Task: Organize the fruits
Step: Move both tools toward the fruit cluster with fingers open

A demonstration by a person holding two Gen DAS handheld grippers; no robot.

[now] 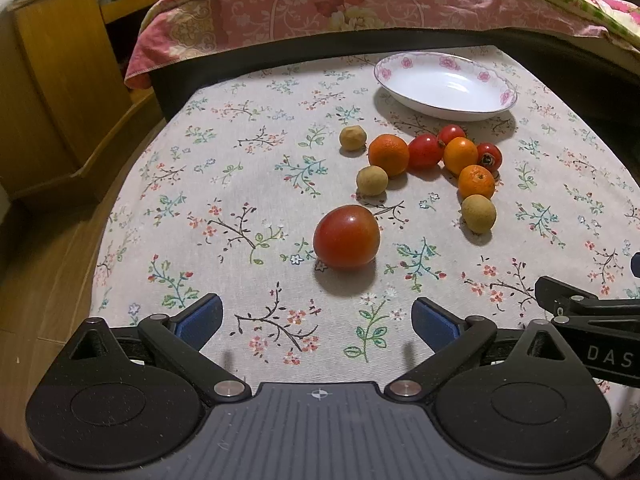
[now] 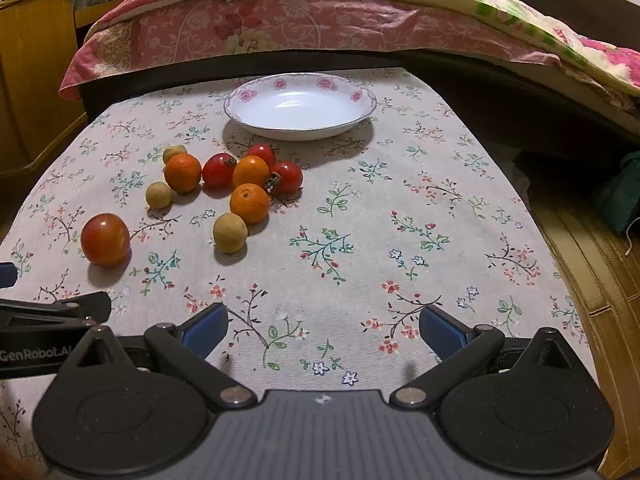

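A large red tomato (image 1: 346, 237) (image 2: 105, 239) lies alone on the floral tablecloth, just ahead of my open left gripper (image 1: 317, 322). Behind it sits a cluster: oranges (image 1: 388, 155) (image 2: 183, 172), small red tomatoes (image 1: 424, 151) (image 2: 218, 170) and tan longans (image 1: 478, 213) (image 2: 229, 232). A white plate with a pink flower rim (image 1: 406, 63) (image 2: 245, 95) stands empty at the back. My right gripper (image 2: 324, 330) is open over bare cloth, to the right of the fruit, with nothing between its fingers.
The table (image 2: 440, 208) ends at a dark edge against a bed with a pink floral quilt (image 1: 320, 4). A wooden cabinet (image 1: 60, 92) stands to the left. Wooden floor (image 2: 592, 248) and a dark green bag (image 2: 618, 196) lie to the right.
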